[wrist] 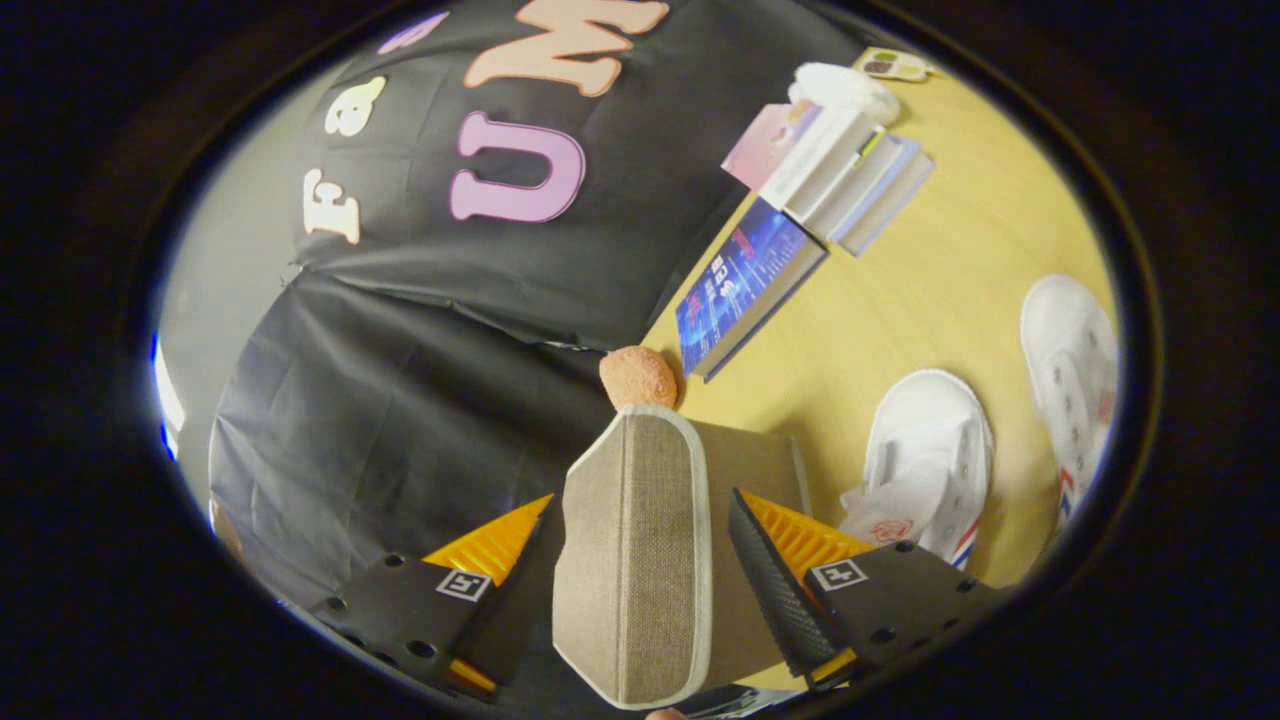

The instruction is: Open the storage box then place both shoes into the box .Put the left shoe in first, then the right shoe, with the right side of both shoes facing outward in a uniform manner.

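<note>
The storage box lid (635,560), beige woven fabric with a pale trim, stands lifted on edge between my fingers, and its brown inner face (745,460) shows beside it. My gripper (640,550) is shut on this lid, one finger on each side. Two white shoes lie on the yellow table (900,300) beyond the lid: the nearer shoe (925,455) with red and blue stripes just past one finger, the other shoe (1070,370) farther off. The box body is hidden behind the lid.
A blue book (745,285) lies flat beyond the lid, with a row of standing books (840,175) and a white fluffy thing (845,90) behind it. An orange rounded object (638,375) sits right past the lid's far end. The black cloth wall closes the other side.
</note>
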`<state>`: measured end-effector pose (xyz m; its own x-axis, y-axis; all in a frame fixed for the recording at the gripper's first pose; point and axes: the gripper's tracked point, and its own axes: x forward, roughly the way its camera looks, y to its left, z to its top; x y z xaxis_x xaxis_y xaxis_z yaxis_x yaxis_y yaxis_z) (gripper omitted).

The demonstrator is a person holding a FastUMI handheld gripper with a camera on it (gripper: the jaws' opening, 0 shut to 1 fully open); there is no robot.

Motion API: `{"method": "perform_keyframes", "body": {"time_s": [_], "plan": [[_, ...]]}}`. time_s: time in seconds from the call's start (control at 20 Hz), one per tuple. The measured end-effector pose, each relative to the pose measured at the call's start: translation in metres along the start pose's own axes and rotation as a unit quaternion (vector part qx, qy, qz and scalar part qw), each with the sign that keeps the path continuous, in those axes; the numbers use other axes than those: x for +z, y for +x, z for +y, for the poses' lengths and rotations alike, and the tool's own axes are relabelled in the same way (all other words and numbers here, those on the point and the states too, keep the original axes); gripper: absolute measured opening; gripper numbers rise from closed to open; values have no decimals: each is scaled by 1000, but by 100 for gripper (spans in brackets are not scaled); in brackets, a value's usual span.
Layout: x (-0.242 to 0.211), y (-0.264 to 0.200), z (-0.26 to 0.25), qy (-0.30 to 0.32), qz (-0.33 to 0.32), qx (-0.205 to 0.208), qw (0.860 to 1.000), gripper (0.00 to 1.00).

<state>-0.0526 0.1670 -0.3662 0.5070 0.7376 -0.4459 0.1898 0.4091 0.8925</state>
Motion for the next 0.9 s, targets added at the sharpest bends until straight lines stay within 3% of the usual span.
{"method": "perform_keyframes", "body": {"time_s": [0.45,0.9], "plan": [[-21,25,-15,70,15,9,997,99],[-28,10,14,94,34,57,993,98]]}}
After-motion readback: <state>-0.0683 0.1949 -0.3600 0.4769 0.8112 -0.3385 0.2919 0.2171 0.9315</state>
